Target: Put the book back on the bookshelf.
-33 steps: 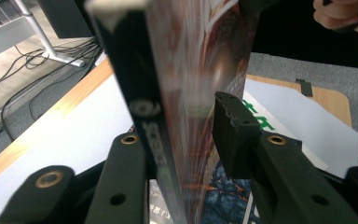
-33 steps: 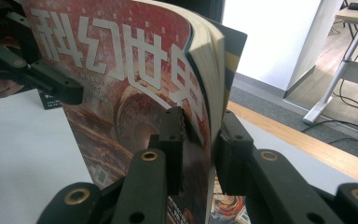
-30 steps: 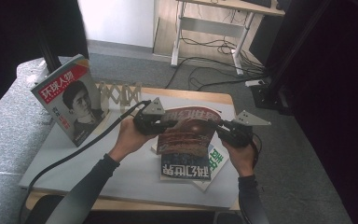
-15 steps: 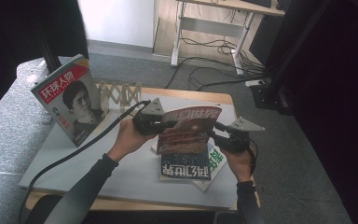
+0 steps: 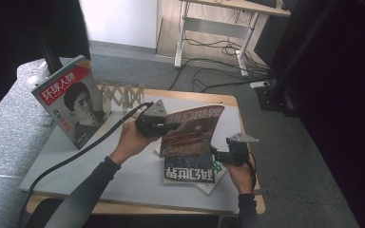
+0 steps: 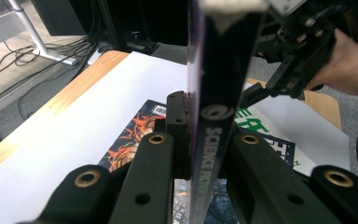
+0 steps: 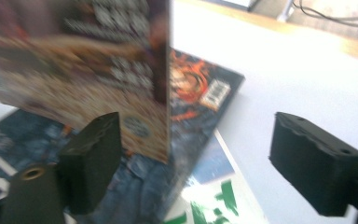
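The left gripper (image 6: pixel 200 154) clamps its jaws on the spine of a science fiction magazine (image 5: pixel 192 129), holding it upright above the table (image 5: pixel 95 164). The right gripper (image 7: pixel 196 158) has just been opening; its jaws stand wide, free of the magazine's edge. Two more magazines (image 5: pixel 190 173) lie flat underneath.

A wooden table (image 5: pixel 228 100) is carrying a white sheet (image 5: pixel 76 161), on which a dark magazine (image 5: pixel 188 174) is lying at about five o'clock atop a green-and-white one (image 5: pixel 217 176), while a wooden folding rack (image 5: pixel 121 95) is standing at eleven o'clock, propping a portrait magazine (image 5: pixel 71 102).
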Tool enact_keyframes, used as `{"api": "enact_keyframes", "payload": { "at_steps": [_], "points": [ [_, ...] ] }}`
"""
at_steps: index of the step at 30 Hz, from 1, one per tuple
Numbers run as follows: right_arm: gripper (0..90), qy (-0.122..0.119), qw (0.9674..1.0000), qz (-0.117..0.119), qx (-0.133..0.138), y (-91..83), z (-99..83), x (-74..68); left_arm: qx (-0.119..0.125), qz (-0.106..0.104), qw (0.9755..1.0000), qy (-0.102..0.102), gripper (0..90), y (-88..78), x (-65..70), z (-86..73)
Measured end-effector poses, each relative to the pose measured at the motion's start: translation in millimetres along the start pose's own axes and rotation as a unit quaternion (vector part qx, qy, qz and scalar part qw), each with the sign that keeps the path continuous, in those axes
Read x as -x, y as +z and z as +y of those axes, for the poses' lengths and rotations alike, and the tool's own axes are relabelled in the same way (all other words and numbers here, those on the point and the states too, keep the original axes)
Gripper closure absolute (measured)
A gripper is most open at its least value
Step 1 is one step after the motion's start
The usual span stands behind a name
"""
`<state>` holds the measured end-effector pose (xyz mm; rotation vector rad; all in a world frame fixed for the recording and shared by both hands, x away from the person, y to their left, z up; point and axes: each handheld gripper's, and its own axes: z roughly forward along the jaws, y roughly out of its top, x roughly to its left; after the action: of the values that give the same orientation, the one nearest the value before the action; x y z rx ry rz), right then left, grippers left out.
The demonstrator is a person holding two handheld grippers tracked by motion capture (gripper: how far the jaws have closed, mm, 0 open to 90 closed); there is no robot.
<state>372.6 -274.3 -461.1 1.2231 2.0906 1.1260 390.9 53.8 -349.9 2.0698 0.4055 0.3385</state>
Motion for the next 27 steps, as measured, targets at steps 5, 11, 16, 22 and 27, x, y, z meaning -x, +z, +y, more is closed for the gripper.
{"api": "enact_keyframes", "payload": {
  "at_steps": [5,11,16,22,27],
  "points": [
    [13.1,0.017,0.9995,-0.015,-0.021,7.6,-16.5,7.3,0.001,0.0,1.0,-0.002,82.6,0.5,-0.9,-0.2],
    [12.9,0.041,0.9981,-0.032,-0.033,12.1,-38.0,16.6,0.002,-0.005,1.0,-0.004,82.4,0.8,-1.8,-0.7],
    [12.8,0.054,0.9963,-0.045,-0.05,17.3,-54.9,24.3,0.002,-0.004,1.0,-0.006,82.3,1.2,-2.6,-0.6],
    [11.3,0.079,0.9953,-0.036,-0.043,18.9,-67.0,28.6,0.006,0.0,1.0,-0.006,82.5,1.8,-2.3,-1.0],
    [7.8,0.11,0.9932,-0.022,-0.032,20.4,-73.6,34.0,0.008,-0.001,1.0,-0.005,82.8,1.8,-2.0,-0.9]
  ]
}}
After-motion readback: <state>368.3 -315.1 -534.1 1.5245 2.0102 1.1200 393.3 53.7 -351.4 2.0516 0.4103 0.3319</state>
